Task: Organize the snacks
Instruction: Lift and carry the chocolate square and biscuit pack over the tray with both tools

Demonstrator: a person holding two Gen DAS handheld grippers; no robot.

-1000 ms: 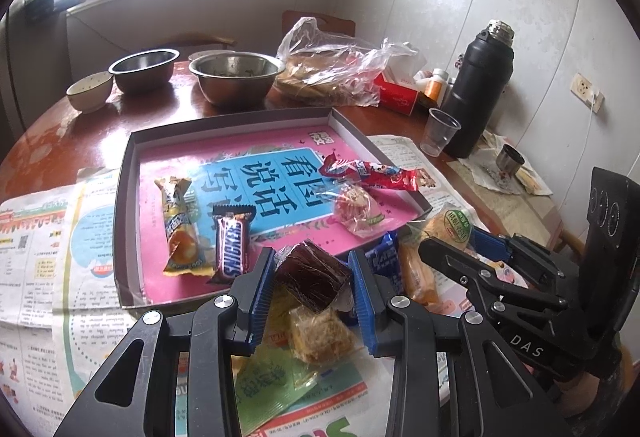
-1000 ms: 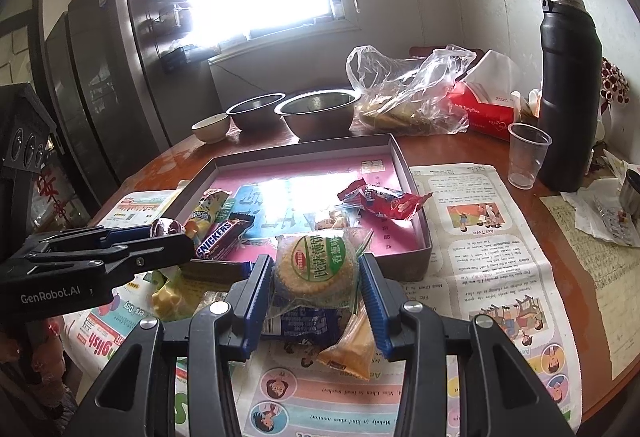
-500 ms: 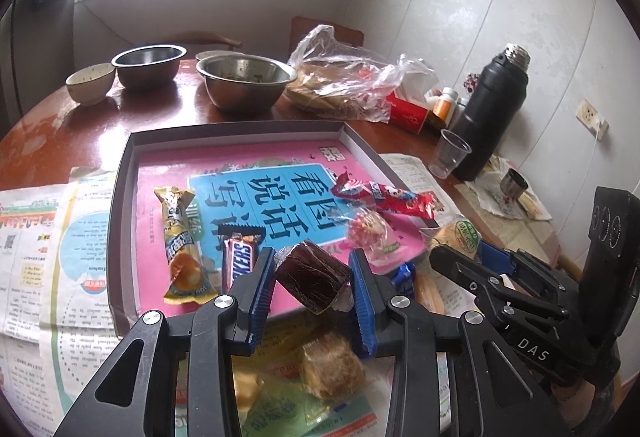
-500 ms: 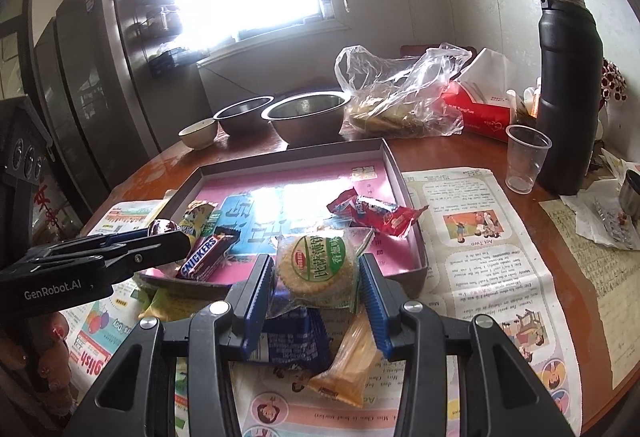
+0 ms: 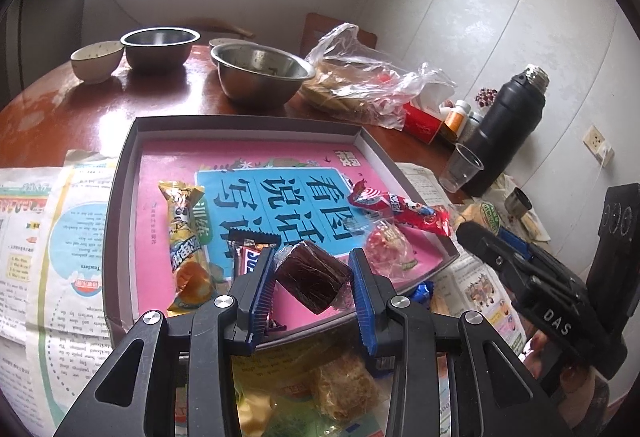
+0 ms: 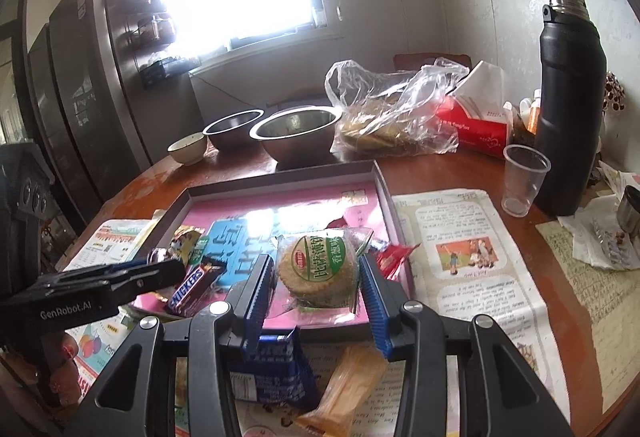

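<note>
My left gripper (image 5: 312, 283) is shut on a dark brown wrapped cake (image 5: 310, 277) and holds it over the near edge of the grey box lid tray (image 5: 120, 197) with the pink book inside. My right gripper (image 6: 316, 279) is shut on a round cracker pack with a green label (image 6: 318, 269), held above the tray's near right corner (image 6: 384, 181). In the tray lie a yellow snack bag (image 5: 186, 237), a Snickers bar (image 6: 194, 287), a red wrapped candy (image 5: 400, 211) and a clear-wrapped sweet (image 5: 390, 247). The right gripper also shows in the left wrist view (image 5: 476, 237).
Loose snacks lie on the newspaper before the tray: a blue pack (image 6: 272, 369), an orange pack (image 6: 344, 389), a crumbly cake (image 5: 344, 385). Behind stand two steel bowls (image 5: 260, 73), a small bowl (image 5: 96, 57), a plastic bag (image 5: 368, 85), a plastic cup (image 6: 522, 177), a black thermos (image 6: 568, 97).
Both grippers have moved forward and up with their snacks, from over the newspaper to over the tray's near edge. Their holds have not changed.
</note>
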